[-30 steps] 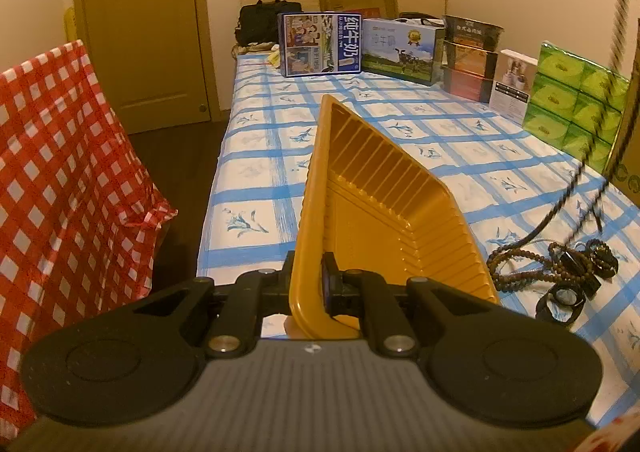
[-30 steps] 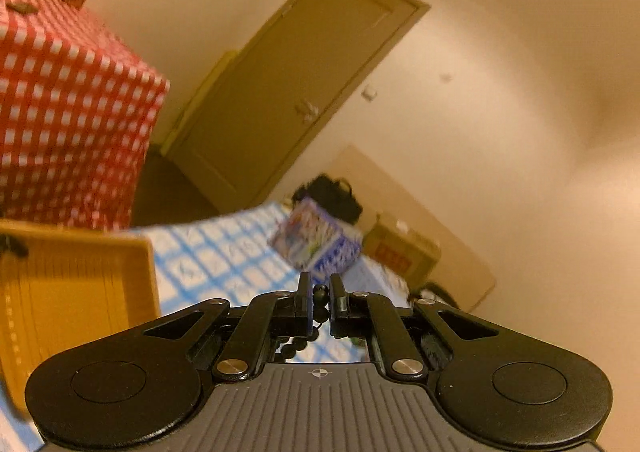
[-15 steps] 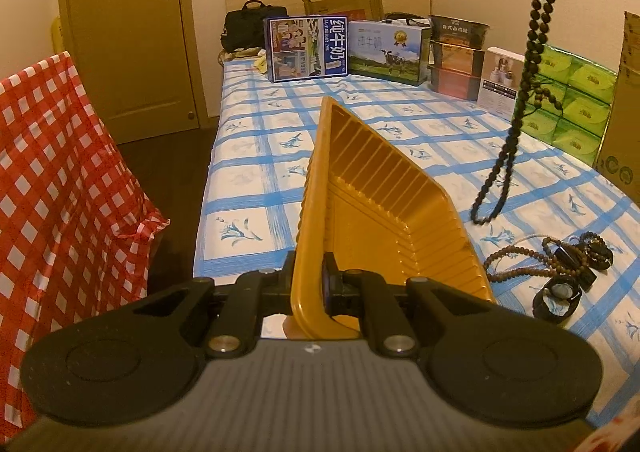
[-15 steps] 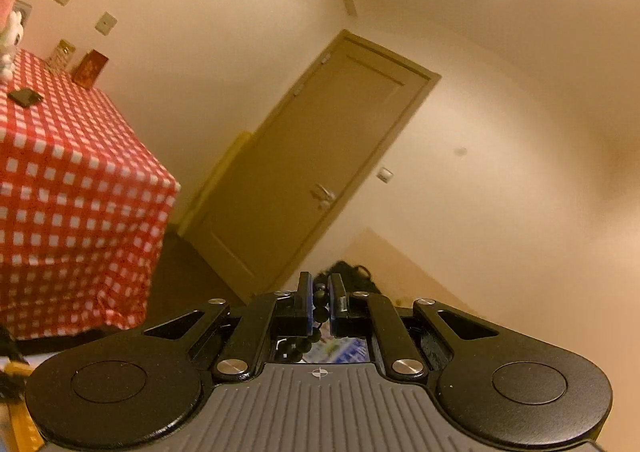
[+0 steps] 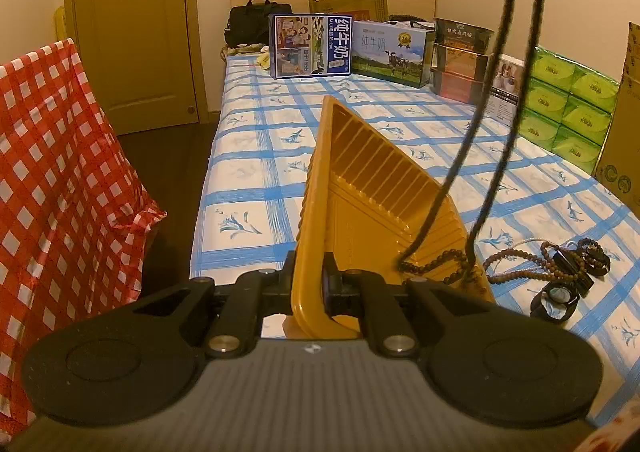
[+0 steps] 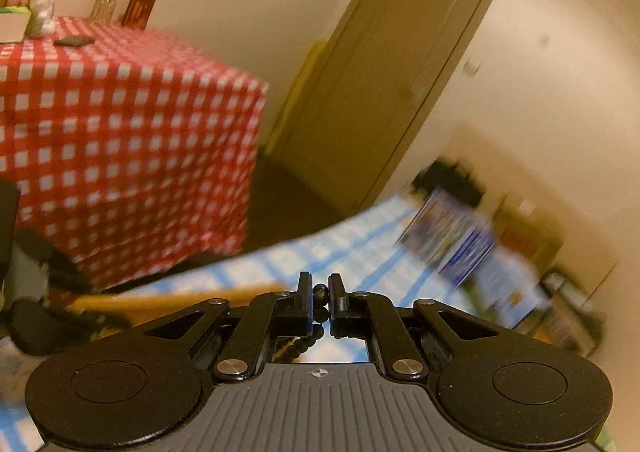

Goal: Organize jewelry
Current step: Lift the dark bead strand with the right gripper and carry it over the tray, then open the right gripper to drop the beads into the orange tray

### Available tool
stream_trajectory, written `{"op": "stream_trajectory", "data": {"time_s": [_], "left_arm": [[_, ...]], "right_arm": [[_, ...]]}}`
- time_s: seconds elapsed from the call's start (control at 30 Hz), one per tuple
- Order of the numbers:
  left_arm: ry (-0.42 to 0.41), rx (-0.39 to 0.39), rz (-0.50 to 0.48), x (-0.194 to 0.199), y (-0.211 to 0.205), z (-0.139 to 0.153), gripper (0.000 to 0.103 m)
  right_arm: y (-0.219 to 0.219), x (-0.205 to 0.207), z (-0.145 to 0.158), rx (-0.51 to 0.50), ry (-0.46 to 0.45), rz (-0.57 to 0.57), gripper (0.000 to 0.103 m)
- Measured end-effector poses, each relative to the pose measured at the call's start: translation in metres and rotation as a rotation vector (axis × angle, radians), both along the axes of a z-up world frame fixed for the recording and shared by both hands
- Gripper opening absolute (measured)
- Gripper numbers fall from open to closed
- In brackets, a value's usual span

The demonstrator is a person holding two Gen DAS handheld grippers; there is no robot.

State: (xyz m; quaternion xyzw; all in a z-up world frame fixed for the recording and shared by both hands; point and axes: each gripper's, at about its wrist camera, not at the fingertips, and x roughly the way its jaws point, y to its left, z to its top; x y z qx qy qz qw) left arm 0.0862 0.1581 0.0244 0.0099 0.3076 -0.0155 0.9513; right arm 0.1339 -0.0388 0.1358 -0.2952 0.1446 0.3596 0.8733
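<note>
My left gripper (image 5: pixel 308 284) is shut on the near rim of a yellow plastic tray (image 5: pixel 372 187) and holds it tilted on the blue-checked bed. My right gripper (image 6: pixel 320 296) is shut on a dark bead necklace (image 6: pixel 320 306). In the left wrist view that necklace (image 5: pixel 460 159) hangs in two blurred strands from the top right, and its lower end lies in the tray's near right corner. More bead strings (image 5: pixel 516 260) and a watch (image 5: pixel 556 298) lie on the bed right of the tray.
Milk cartons (image 5: pixel 312 45), stacked boxes (image 5: pixel 460 59) and green packs (image 5: pixel 568 103) line the far and right sides of the bed. A red-checked table (image 5: pixel 52 171) stands at the left, with a door (image 5: pixel 140 23) behind it.
The hanging necklace has come down and to the left, and its lower end now rests inside the tray. The right wrist view has swung down toward the bed. The left gripper still holds the tray.
</note>
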Motion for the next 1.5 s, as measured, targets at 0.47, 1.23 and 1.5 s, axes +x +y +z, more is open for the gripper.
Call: {"op": "stream_trajectory", "data": {"time_s": [0.47, 1.23, 1.5], "left_arm": [[0.003, -0.022, 0.008, -0.001, 0.002, -0.003, 0.009], [0.013, -0.050, 0.025, 0.000, 0.005, -0.005, 0.009], [0.016, -0.059, 0.033, -0.001, 0.007, -0.006, 0.009]], "right_arm": [[0.028, 0.022, -0.049, 0.008, 0.168, 0.018, 0.007], [-0.006, 0.038, -0.098, 0.049, 0.390, -0.043, 0.008], [-0.119, 0.003, -0.145, 0.188, 0.400, -0.390, 0.026]]}}
